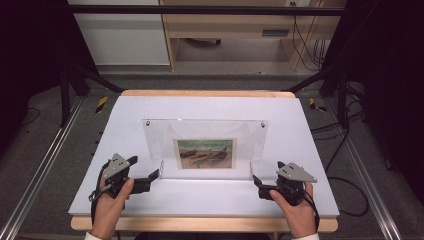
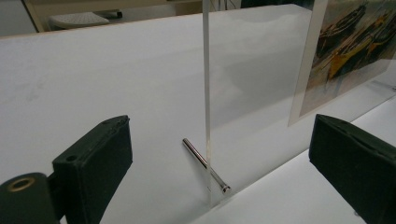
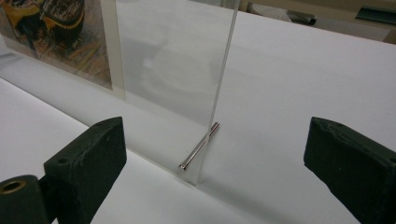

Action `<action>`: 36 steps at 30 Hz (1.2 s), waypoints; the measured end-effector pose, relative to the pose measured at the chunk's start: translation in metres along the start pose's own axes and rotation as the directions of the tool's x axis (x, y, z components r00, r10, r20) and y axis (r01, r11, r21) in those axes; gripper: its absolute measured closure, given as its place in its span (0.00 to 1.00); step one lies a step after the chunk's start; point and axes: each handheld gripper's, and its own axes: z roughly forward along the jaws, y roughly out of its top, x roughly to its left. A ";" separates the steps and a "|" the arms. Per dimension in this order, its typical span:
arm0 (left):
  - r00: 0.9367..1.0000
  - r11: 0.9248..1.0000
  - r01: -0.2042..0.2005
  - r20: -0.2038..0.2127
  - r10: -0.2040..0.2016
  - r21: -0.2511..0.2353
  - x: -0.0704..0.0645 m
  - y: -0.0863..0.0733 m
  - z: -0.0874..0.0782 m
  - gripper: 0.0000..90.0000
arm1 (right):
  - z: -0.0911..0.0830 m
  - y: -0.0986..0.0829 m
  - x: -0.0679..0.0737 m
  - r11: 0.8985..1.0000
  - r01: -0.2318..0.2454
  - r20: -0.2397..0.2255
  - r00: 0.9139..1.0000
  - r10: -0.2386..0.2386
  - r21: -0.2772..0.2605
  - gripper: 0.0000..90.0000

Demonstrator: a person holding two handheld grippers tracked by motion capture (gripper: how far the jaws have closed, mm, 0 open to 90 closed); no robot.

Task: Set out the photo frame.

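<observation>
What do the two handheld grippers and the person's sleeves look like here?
Both the left gripper and right gripper are black, each topped by a grey three-cornered plate with small holes. Their jaws carry blocky, matte black pads with slightly rough edges; a brass-coloured ring sits at the jaw base. A dark cable trails from each. White cuffs show at the wrists.

From above your side of the table (image 1: 125, 200), the high view looks forward and down and takes in the whole top with the upright clear frame (image 1: 205, 130) standing across it. Your left gripper view sits low, close to the frame's left edge (image 2: 206, 93), looking along it. Your right gripper view sits equally low and close at the right edge (image 3: 224, 74). All three views share the frame and its picture (image 1: 205, 153).
</observation>
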 end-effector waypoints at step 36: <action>0.997 1.000 0.004 -0.072 -0.004 -0.002 0.016 -0.005 -0.018 0.08 | -0.021 -0.016 -0.022 0.998 -0.046 0.055 0.998 0.043 0.050 0.08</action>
